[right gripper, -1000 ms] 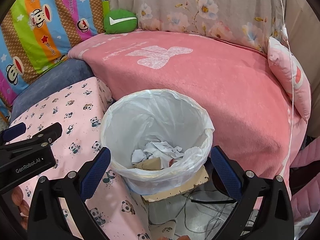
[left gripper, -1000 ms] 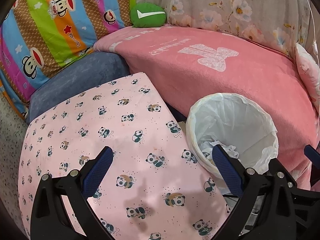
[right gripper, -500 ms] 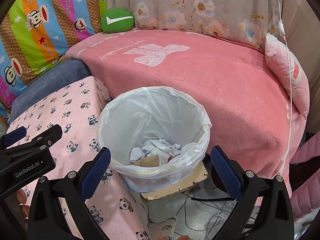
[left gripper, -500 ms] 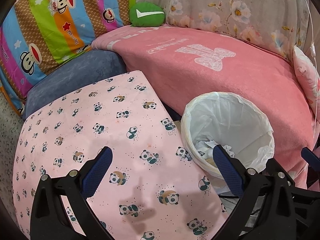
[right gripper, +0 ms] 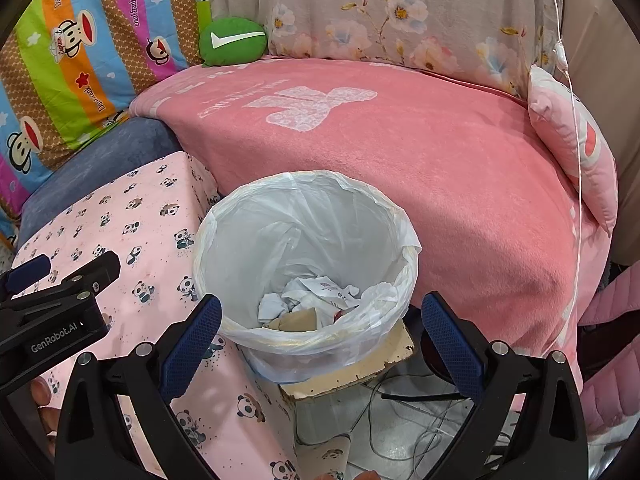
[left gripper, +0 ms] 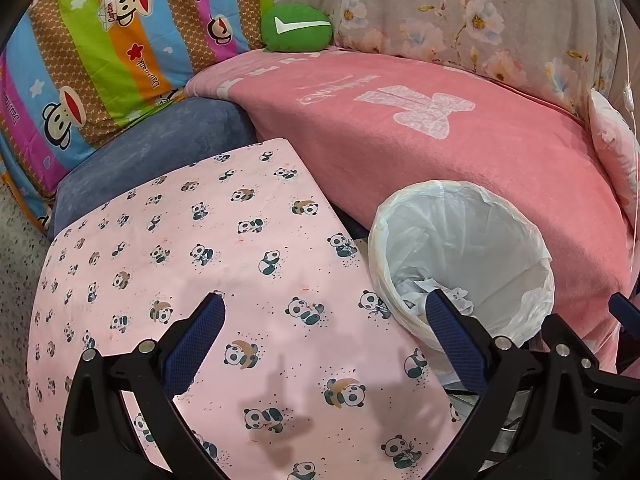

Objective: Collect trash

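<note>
— Trash (right gripper: 316, 300): where is it?
— Crumpled white paper and a brownish scrap lie at the bottom of the bin (right gripper: 304, 264), a round basket lined with a white plastic bag. In the left wrist view the same paper (left gripper: 432, 292) shows just inside the bin's near rim.
— And the bin itself?
— It stands on a chipped pale board (right gripper: 360, 372), between the panda-print cloth (left gripper: 224, 256) to its left and the pink blanket (right gripper: 420, 148) behind it. Loose cables (right gripper: 404, 412) lie on the floor below the board.
— The grippers?
— The right gripper (right gripper: 320, 334) hangs over the bin's near rim, blue pads spread wide, nothing between them. The left gripper (left gripper: 326, 332) is over the panda-print cloth, left of the bin, fingers also wide apart and empty.
— Anything else near the bin?
— A green cushion (right gripper: 233, 41) sits well behind it, at the far edge of the pink blanket.
</note>
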Available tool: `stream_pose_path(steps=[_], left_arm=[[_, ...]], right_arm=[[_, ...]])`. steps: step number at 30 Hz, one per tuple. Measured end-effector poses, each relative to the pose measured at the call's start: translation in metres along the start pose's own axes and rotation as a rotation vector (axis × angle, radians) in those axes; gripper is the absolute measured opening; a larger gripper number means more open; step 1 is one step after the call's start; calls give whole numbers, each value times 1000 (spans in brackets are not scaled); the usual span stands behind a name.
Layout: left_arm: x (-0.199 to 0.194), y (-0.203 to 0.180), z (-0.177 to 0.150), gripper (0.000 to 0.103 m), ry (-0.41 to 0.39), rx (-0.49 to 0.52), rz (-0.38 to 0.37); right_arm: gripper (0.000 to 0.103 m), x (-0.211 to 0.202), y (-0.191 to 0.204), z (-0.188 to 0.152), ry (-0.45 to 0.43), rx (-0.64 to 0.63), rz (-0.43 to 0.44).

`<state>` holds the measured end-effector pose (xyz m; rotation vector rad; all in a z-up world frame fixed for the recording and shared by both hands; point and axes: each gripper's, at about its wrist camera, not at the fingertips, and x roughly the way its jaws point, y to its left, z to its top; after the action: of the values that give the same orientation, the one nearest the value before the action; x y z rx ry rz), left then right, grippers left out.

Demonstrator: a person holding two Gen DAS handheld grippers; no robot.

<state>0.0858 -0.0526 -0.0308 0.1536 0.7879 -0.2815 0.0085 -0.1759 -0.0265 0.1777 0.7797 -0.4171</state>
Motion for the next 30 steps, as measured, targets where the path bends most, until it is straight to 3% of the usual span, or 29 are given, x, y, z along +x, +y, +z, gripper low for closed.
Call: stream_pose_path(steps=[30], left_arm=[[1, 3, -3, 96, -5, 24, 14]], right_arm=[[99, -1, -2, -2, 2, 3, -5]])
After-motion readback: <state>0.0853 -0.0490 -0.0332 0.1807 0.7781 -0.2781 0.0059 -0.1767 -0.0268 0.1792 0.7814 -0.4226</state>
